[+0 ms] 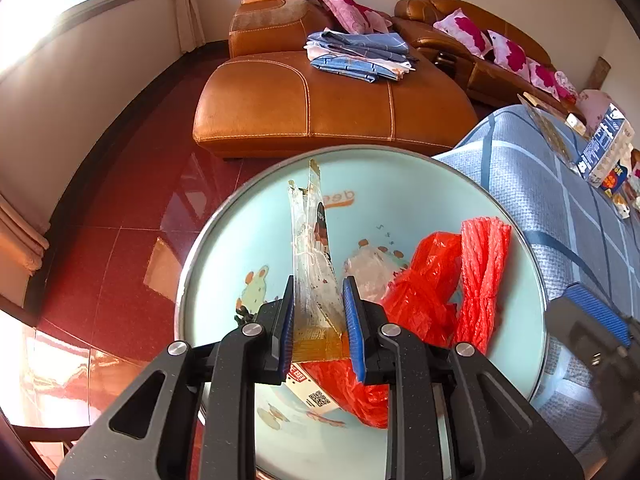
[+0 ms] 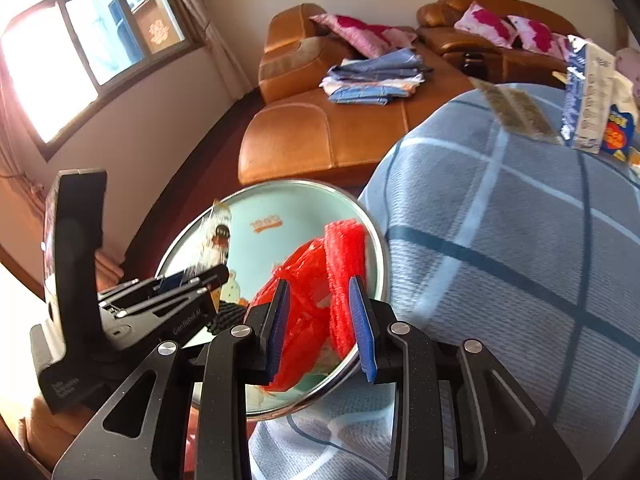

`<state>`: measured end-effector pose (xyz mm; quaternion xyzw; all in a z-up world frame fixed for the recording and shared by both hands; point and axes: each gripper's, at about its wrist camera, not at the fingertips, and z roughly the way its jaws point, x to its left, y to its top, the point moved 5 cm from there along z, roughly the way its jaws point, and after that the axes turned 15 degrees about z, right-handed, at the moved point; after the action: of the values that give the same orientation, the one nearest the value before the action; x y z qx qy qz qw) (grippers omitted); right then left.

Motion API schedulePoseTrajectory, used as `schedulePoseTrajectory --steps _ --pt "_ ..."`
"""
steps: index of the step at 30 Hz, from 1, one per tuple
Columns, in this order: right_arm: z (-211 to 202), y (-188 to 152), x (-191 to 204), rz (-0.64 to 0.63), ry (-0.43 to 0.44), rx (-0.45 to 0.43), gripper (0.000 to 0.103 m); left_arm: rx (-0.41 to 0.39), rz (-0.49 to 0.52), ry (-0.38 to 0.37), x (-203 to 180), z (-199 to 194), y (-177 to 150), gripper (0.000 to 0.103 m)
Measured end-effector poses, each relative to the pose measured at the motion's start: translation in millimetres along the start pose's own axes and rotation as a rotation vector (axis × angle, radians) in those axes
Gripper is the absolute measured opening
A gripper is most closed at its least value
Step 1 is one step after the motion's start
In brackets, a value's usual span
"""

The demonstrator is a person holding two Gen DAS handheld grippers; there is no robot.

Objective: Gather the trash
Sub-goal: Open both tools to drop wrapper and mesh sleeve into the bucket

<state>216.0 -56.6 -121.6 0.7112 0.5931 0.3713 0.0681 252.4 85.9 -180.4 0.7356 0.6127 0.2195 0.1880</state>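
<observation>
Red plastic bag (image 2: 304, 300) lies in the round pale-blue tray (image 1: 400, 176) between my right gripper's (image 2: 322, 328) wide-open jaws, so I should close low on it, while my left gripper (image 1: 318, 320), half open, surrounds the clear snack wrapper (image 1: 312, 248) there without pinching.

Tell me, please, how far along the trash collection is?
Done: red plastic bags and a clear wrapper already lie in the round tray. In hand: the left claw straddles a snack wrapper standing in it. Left: boxes and a flat packet remain on the blue checked cloth.
</observation>
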Motion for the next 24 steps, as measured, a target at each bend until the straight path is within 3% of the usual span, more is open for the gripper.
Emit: schedulePoseTrajectory --steps 13,15,17,24 --pt "-36 7 -13 0.088 -0.007 -0.08 0.031 0.023 0.051 0.024 -9 9 3 0.025" --pt "-38 6 -13 0.098 -0.003 -0.08 0.033 0.027 0.056 0.028 -10 9 3 0.03" --pt "-38 5 -15 0.11 -0.001 -0.079 0.038 0.023 0.051 0.037 -10 7 3 0.058" --pt "-45 3 -20 0.146 0.0 -0.087 0.041 0.003 0.042 0.041 -9 -3 4 0.076"
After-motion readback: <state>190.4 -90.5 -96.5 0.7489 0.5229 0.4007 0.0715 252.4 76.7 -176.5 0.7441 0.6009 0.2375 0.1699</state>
